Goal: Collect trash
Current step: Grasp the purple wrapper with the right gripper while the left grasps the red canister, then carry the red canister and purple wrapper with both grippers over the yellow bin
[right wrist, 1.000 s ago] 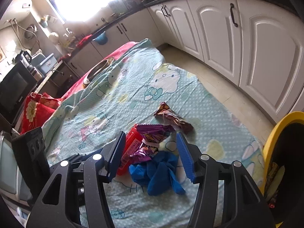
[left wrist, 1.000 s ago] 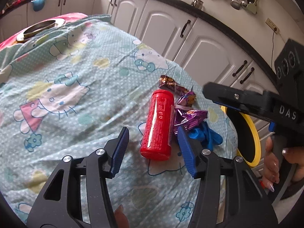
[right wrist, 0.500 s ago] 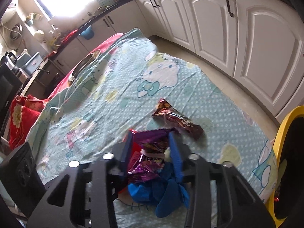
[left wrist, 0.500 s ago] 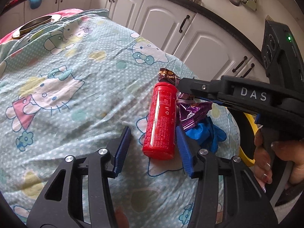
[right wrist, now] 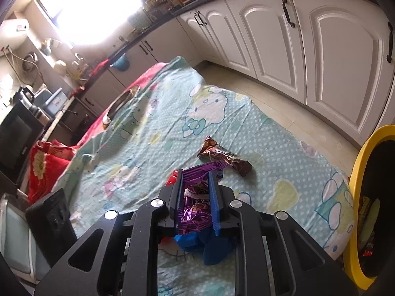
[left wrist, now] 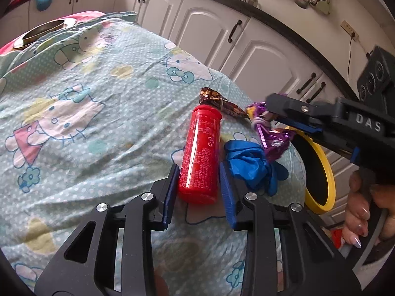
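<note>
Since a second ago the right tool (right wrist: 196, 197) has clenched the purple wrapper (right wrist: 195, 209) and lifted it off the surface near its corner beside the yellow bin (right wrist: 358, 197), where I judge it goes next, while the left tool (left wrist: 198, 192) has narrowed around the red can (left wrist: 201, 155), contact unclear.

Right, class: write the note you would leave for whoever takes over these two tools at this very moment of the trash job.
Right tool: shut on the crinkled purple foil wrapper, lifted off the cloth.
Left tool: open, its fingers either side of the red plastic cylinder bottle, not yet gripping it.
On the teal cartoon-print cloth: the bottle lying down, the crumpled blue glove beside it, the brown foil wrapper farther off.
Yellow-rimmed black bin: by the cloth's edge, with some rubbish already in it.
Left: drop the purple wrapper in, then collect the bottle, the glove and the brown wrapper.
</note>
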Action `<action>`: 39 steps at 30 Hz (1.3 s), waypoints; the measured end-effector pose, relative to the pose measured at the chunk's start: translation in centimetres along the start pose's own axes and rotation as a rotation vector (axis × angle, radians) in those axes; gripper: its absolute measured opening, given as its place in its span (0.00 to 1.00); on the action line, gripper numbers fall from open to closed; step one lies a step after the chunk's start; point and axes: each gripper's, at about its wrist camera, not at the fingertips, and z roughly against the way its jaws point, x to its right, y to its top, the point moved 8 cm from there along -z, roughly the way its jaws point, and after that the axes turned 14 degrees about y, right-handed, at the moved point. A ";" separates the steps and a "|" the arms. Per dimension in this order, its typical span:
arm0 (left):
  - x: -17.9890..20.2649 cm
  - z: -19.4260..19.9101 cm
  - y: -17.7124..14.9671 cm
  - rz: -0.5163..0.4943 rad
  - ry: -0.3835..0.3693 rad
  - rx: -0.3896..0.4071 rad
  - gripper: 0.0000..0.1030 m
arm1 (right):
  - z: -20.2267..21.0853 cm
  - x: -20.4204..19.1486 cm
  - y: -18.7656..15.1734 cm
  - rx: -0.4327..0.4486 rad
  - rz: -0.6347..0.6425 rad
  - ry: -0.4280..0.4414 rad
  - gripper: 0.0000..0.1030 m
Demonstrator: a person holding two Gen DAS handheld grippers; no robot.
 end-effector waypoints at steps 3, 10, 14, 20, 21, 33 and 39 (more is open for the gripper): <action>-0.2 1.1 0.4 0.003 0.011 0.033 0.24 | 0.8 -0.3 0.0 0.016 0.001 0.013 0.17; 0.1 3.6 1.4 0.006 0.010 0.096 0.24 | 2.8 -0.7 -0.6 0.050 0.014 0.036 0.17; 0.7 4.7 2.0 0.002 0.005 0.126 0.24 | 3.8 -0.9 -1.0 0.062 0.016 0.047 0.17; 2.0 6.4 2.7 -0.010 -0.010 0.164 0.24 | 5.6 -0.6 -1.1 0.087 0.011 0.057 0.17; 2.3 6.7 2.8 -0.013 -0.014 0.170 0.24 | 5.9 -0.5 -1.2 0.092 0.009 0.056 0.17; 6.5 7.8 3.0 -0.089 -0.047 0.196 0.24 | 10.5 1.8 -0.9 0.146 0.006 0.012 0.17; 9.1 7.7 2.7 -0.129 -0.067 0.197 0.24 | 12.8 3.5 -0.7 0.179 -0.005 -0.015 0.17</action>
